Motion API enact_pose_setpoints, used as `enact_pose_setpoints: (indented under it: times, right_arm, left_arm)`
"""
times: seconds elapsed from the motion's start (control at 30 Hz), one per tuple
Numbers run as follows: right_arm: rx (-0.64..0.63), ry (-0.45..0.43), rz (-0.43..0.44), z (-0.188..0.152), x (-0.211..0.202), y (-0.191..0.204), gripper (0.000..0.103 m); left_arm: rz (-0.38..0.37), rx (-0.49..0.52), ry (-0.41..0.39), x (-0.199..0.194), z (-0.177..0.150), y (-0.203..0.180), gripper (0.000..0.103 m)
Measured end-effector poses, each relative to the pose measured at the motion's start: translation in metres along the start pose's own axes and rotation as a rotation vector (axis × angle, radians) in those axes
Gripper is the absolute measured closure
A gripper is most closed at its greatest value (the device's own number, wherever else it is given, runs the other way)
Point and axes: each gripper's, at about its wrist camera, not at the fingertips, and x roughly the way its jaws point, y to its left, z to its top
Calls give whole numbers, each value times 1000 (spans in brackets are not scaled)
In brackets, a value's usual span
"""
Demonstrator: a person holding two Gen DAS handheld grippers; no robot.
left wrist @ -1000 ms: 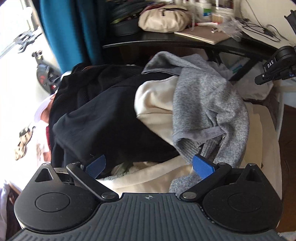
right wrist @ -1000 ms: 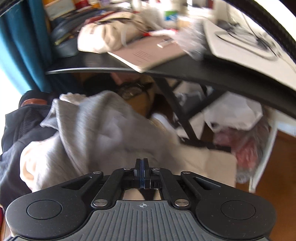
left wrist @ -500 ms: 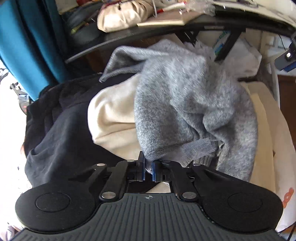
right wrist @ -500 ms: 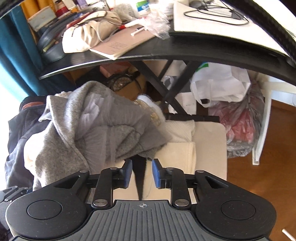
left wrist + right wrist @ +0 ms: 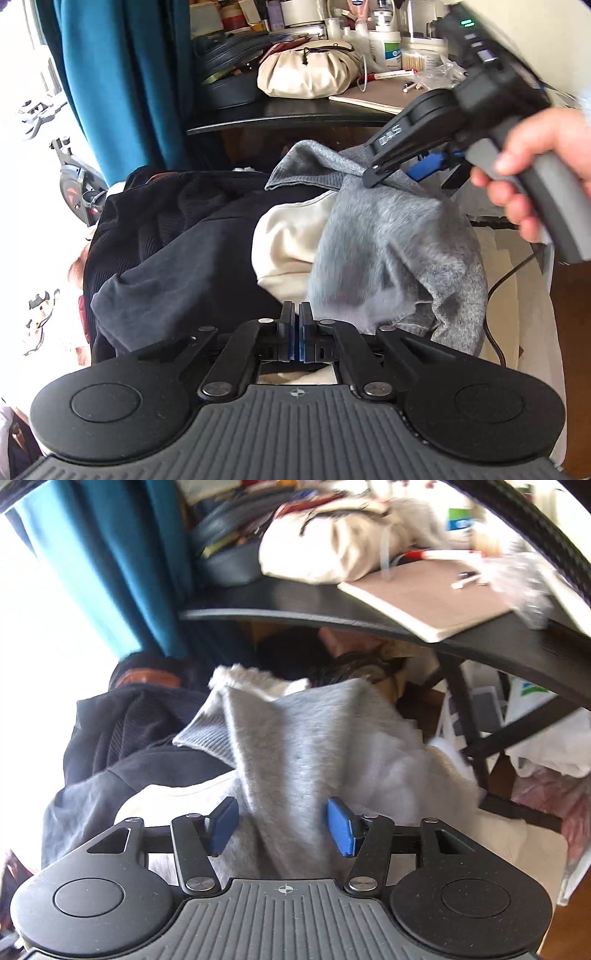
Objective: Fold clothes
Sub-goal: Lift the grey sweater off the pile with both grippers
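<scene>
A: Left wrist view: left gripper [image 5: 297, 332] was pressed together, empty as far as I could tell; grey sweater [image 5: 399, 251] lay crumpled centre-right on the pile.

B: Right wrist view: right gripper [image 5: 282, 825] was opening astride the sweater's ridge at lower centre. Nothing was folded yet.

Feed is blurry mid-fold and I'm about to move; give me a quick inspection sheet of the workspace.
Surface: cream-covered surface, mostly buried under clothes.
Job's things: grey sweater on top of cream garment and black garment, unfolded.
Clutter: pouch and notebook on the black desk behind.
Grippers: left gripper shut at the sweater's edge, pinch unclear; right gripper fingers opening, sweater fold between them.
Cables: black cable across the surface.
Surroundings: teal curtain, plastic bags under the desk.
</scene>
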Motion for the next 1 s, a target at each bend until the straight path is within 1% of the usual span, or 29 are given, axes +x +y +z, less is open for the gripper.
enact_pose_setpoints:
  times: [0.03,0.07,0.13,0.2,0.23,0.27,0.3,0.33,0.37,0.4,0.47,0.5,0.53,0.6,0.67,0.77,0.9,1.0]
  right_arm:
    - [-5,10,-31,3,7,4,79]
    - [21,17,-59,7,10,2,89]
    - [150,8,-26,9,3,-14,91]
    - [237,-27,10,6,-13,-30,93]
    - [242,-46,9,3,-23,-36,93]
    - [244,-61,9,-1,-33,-43,94]
    - [246,-76,8,-5,-44,-50,94]
    - [254,-88,9,-10,-54,-57,94]
    - [275,-93,10,-16,-64,-66,94]
    - [298,-91,17,-23,-74,-75,95]
    - [347,-56,49,-37,-86,-93,94]
    - [363,-41,62,-44,-92,-100,94]
    - [361,-33,66,-49,-96,-103,94]
    - [350,-30,79,-57,-102,-105,94]
    - [345,-39,113,-60,-108,-102,94]
    - [323,-53,197,-56,-115,-91,94]
    - [208,-52,306,-40,-121,-63,95]
    - [114,-33,371,-20,-121,-32,95]
  left_arm:
    - [0,-1,13,1,-2,1,101]
    - [-2,2,24,3,-4,2,100]
    - [-16,25,35,5,-7,1,99]
    - [-45,46,36,6,-7,-4,89]
    - [-74,51,40,7,-6,-7,74]
    - [-107,51,42,8,-5,-10,56]
    - [-146,49,39,8,-3,-14,48]
    - [-190,45,30,7,-1,-19,38]
    - [-237,40,30,7,1,-24,31]
    - [-287,34,39,8,4,-30,30]
    - [-388,28,64,10,9,-42,28]
    - [-425,40,75,10,10,-49,27]
    - [-444,64,81,11,11,-57,24]
    - [-447,127,77,10,12,-73,23]
    - [-446,181,71,8,10,-85,23]
    - [-463,206,68,1,10,-90,23]
    - [-430,184,41,-11,5,-80,21]
    - [-387,116,24,-19,1,-60,19]
